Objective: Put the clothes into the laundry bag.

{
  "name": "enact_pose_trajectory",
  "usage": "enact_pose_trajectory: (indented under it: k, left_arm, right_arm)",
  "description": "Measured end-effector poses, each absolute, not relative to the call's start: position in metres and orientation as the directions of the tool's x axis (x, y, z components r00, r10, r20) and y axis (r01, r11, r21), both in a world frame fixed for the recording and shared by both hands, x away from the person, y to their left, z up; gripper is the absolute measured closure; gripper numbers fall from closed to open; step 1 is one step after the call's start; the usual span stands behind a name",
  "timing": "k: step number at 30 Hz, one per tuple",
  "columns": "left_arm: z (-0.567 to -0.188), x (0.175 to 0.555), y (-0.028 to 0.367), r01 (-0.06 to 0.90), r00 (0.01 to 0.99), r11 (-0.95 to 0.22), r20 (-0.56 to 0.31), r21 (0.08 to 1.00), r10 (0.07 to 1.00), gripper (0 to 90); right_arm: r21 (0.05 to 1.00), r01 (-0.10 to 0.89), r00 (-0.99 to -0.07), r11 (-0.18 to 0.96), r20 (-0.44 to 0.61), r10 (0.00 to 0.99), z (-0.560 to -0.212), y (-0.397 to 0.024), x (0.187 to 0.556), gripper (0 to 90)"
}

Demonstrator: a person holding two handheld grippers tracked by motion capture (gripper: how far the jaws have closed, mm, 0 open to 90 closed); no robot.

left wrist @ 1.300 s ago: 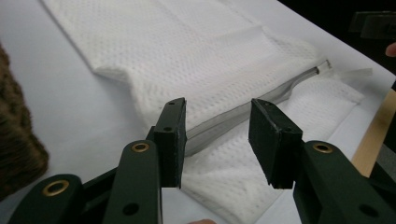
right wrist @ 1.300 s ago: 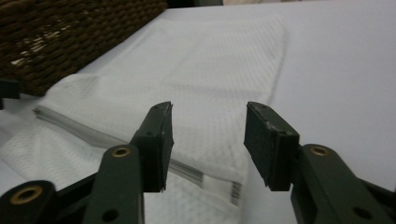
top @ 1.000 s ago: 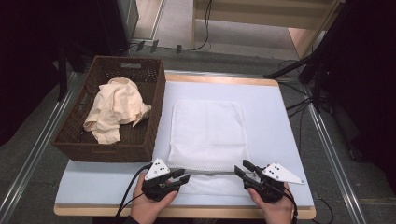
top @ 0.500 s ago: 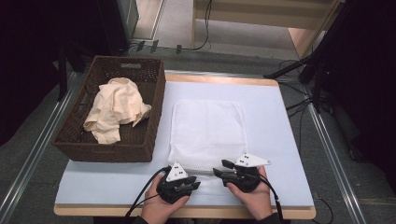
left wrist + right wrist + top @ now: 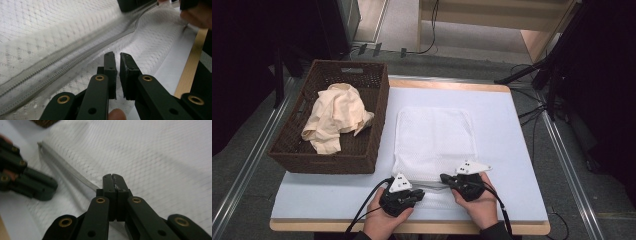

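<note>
A white mesh bag (image 5: 434,135) lies flat on the table, its zipper (image 5: 75,55) along the near edge. My left gripper (image 5: 418,192) rests at that edge's left end. Its jaws have just been closing and now leave a thin slit (image 5: 117,56) over the mesh, with no fabric visible inside it. My right gripper (image 5: 446,178) sits close by on the right. It has just closed and is shut (image 5: 113,177) on the zipper strip (image 5: 65,167), which lifts off the bag toward its tips.
A dark wicker basket (image 5: 379,110) stands at the left with a crumpled cream cloth (image 5: 337,112) in it. The white tabletop (image 5: 507,150) is bare to the right of the bag. Metal rails and cables run beside the table.
My right gripper has slid left along the bag's near edge, toward the left gripper. The left gripper shifted slightly right. The stretched zipper span between them has shortened.
</note>
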State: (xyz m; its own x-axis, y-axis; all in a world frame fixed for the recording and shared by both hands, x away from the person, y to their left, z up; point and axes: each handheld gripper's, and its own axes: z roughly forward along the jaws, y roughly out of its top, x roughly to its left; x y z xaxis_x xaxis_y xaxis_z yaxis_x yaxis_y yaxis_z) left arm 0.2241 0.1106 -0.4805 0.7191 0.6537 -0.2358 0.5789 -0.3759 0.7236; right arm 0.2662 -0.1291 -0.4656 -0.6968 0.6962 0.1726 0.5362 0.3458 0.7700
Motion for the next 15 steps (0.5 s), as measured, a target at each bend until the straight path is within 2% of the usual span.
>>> enact_pose_trajectory:
  k: [4,6,8,9,10,11,12,13,14,15]
  left_arm:
    - [-0.481,0.225,0.111,0.582,0.719,-0.375,-0.242,0.722,0.651,84.4]
    - [-0.481,0.224,0.111,0.578,0.72,-0.375,-0.237,0.725,0.652,84.4]
    - [-0.481,0.223,0.111,0.572,0.722,-0.378,-0.229,0.728,0.653,84.7]
    - [-0.481,0.223,0.111,0.572,0.722,-0.378,-0.229,0.728,0.653,84.9]
    - [-0.481,0.224,0.111,0.575,0.72,-0.377,-0.231,0.726,0.654,84.9]
    - [-0.481,0.224,0.112,0.578,0.72,-0.373,-0.238,0.726,0.651,85.0]
    - [-0.481,0.224,0.112,0.578,0.72,-0.373,-0.238,0.726,0.651,85.0]
    - [-0.481,0.224,0.112,0.578,0.72,-0.369,-0.242,0.727,0.65,84.9]
    - [-0.482,0.224,0.112,0.577,0.72,-0.37,-0.241,0.728,0.651,84.9]
    - [-0.481,0.223,0.112,0.577,0.719,-0.373,-0.236,0.726,0.653,84.9]
  right_arm:
    - [0.792,0.531,-0.682,0.301,0.188,0.707,-0.456,-0.133,0.274,90.0]
    - [0.788,0.534,-0.717,0.308,0.229,0.658,-0.459,-0.132,0.275,76.9]
    - [0.79,0.507,-0.73,0.344,0.182,0.659,-0.466,-0.129,0.273,72.6]
    - [0.79,0.507,-0.73,0.344,0.182,0.659,-0.466,-0.129,0.273,72.6]
    - [0.79,0.52,-0.726,0.324,0.208,0.655,-0.468,-0.129,0.274,68.2]
    - [0.792,0.543,-0.719,0.279,0.266,0.643,-0.471,-0.132,0.277,54.4]
    - [0.792,0.543,-0.719,0.279,0.266,0.643,-0.471,-0.132,0.277,54.4]
    - [0.789,0.54,-0.729,0.292,0.265,0.631,-0.471,-0.133,0.278,43.0]
    - [0.789,0.54,-0.729,0.292,0.265,0.631,-0.471,-0.133,0.278,43.0]
    - [0.781,0.547,-0.735,0.301,0.276,0.619,-0.471,-0.133,0.277,38.2]
